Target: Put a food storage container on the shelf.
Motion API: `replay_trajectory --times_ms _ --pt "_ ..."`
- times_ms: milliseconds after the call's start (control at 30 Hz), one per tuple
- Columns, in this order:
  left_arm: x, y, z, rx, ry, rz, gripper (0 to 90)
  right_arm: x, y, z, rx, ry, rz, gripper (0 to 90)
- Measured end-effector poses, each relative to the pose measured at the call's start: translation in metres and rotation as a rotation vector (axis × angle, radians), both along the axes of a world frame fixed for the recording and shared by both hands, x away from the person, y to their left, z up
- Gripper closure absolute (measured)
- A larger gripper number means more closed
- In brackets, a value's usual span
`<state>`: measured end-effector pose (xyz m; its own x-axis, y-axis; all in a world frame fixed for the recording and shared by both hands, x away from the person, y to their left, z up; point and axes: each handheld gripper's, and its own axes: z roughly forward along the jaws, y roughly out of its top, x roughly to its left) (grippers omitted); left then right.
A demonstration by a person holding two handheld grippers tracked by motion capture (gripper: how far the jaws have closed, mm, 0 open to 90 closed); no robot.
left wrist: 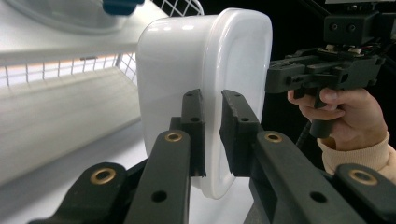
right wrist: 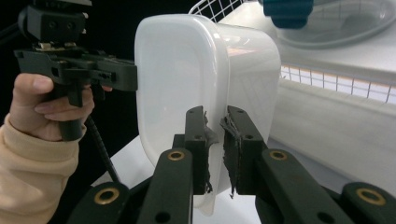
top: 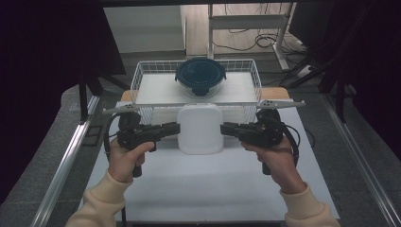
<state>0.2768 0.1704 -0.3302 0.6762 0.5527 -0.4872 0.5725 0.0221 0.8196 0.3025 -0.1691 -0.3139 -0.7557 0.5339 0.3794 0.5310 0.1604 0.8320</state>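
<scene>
The white, rounded-square plastic container (top: 200, 128) hangs above the white table (top: 213, 189), just before the white wire basket (top: 142, 75). Left gripper (top: 177, 128) and right gripper (top: 223, 128) each pinch an opposite rim; keep both level and matched to avoid twisting it.

Across the lower half of the high view the white surface (top: 208, 189) lies bare, leaving open room below and to either side of the two forearms. Just above the centre, the wire basket (top: 142, 80) bars the way upward, its front wall close behind the white container (top: 200, 128). The middle of the basket is occupied by a round bowl with a dark lid (top: 200, 75), with bare basket floor to the left and right. The fingers (top: 171, 128) close off both flanks of the white container.
</scene>
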Motion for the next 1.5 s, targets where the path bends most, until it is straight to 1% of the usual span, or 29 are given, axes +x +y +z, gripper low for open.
replay_trajectory --times_ms 67,100,167,200,233,267,300,367,500,600,700,833,867,900,967,1000,1033,1100,1233,1267,1367,1400,1433,1467,1500 --pt "0.001 0.001 0.007 0.001 -0.012 0.003 80.7 0.002 0.001 0.004 -0.004 -0.010 0.001 79.5" --pt "0.002 0.001 0.009 0.002 -0.016 0.003 80.7 0.004 0.002 0.010 0.000 -0.016 0.005 79.5" --pt "0.003 0.002 0.014 0.001 -0.023 0.003 80.8 0.005 0.002 0.012 0.000 -0.019 0.006 79.5" --pt "0.006 0.003 0.019 -0.002 -0.027 0.002 80.8 0.007 0.002 0.018 0.000 -0.025 0.008 79.5" --pt "0.006 0.003 0.019 -0.002 -0.027 0.002 80.8 0.008 0.002 0.020 -0.001 -0.028 0.008 79.5" --pt "0.009 0.003 0.024 -0.004 -0.032 0.004 80.8 0.009 0.003 0.022 -0.003 -0.031 0.007 79.4" --pt "0.009 0.003 0.024 -0.004 -0.032 0.004 80.8 0.009 0.003 0.022 -0.003 -0.031 0.007 79.4" --pt "0.013 0.002 0.030 0.001 -0.039 0.010 80.8 0.013 0.003 0.028 -0.008 -0.034 0.002 79.4" --pt "0.018 0.001 0.036 0.004 -0.043 0.013 80.9 0.018 0.003 0.031 -0.014 -0.035 -0.001 79.3" --pt "0.024 0.003 0.041 -0.003 -0.041 0.009 81.0 0.023 0.003 0.035 -0.013 -0.029 -0.004 79.2" --pt "0.027 0.003 0.045 -0.011 -0.040 0.009 81.1 0.026 0.003 0.037 -0.013 -0.031 -0.002 79.2" --pt "0.034 0.005 0.054 -0.016 -0.049 0.011 81.1 0.033 0.004 0.044 -0.014 -0.029 0.000 79.2" --pt "0.034 0.005 0.054 -0.016 -0.049 0.011 81.2 0.035 0.005 0.047 -0.014 -0.034 -0.001 79.2" --pt "0.037 0.005 0.058 -0.012 -0.055 0.014 81.2 0.036 0.005 0.049 -0.016 -0.036 -0.002 79.2" --pt "0.038 0.005 0.060 -0.010 -0.058 0.015 81.2 0.039 0.005 0.052 -0.018 -0.038 -0.003 79.1" --pt "0.041 0.005 0.064 -0.007 -0.061 0.014 81.2 0.041 0.005 0.054 -0.020 -0.040 -0.004 79.2" --pt "0.041 0.005 0.064 -0.007 -0.061 0.014 81.2 0.041 0.005 0.054 -0.020 -0.040 -0.004 79.2" --pt "0.046 0.005 0.067 -0.010 -0.058 0.010 81.2 0.047 0.005 0.060 -0.014 -0.042 -0.005 79.2" --pt "0.058 0.006 0.070 -0.024 -0.051 0.006 81.1 0.053 0.006 0.065 -0.020 -0.045 -0.011 79.2" --pt "0.063 0.007 0.072 -0.024 -0.051 0.009 81.0 0.057 0.007 0.069 -0.019 -0.041 -0.013 79.2" --pt "0.068 0.007 0.074 -0.025 -0.048 0.011 80.9 0.061 0.007 0.072 -0.022 -0.048 -0.015 79.3" --pt "0.070 0.007 0.074 -0.023 -0.050 0.009 80.8 0.065 0.008 0.076 -0.022 -0.047 -0.015 79.3" --pt "0.072 0.007 0.075 -0.023 -0.048 0.010 80.8 0.065 0.008 0.076 -0.022 -0.047 -0.015 79.3" --pt "0.078 0.008 0.076 -0.025 -0.044 0.009 80.8 0.070 0.008 0.079 -0.024 -0.046 -0.015 79.4" --pt "0.078 0.008 0.076 -0.025 -0.044 0.009 80.8 0.072 0.009 0.080 -0.024 -0.048 -0.015 79.4"
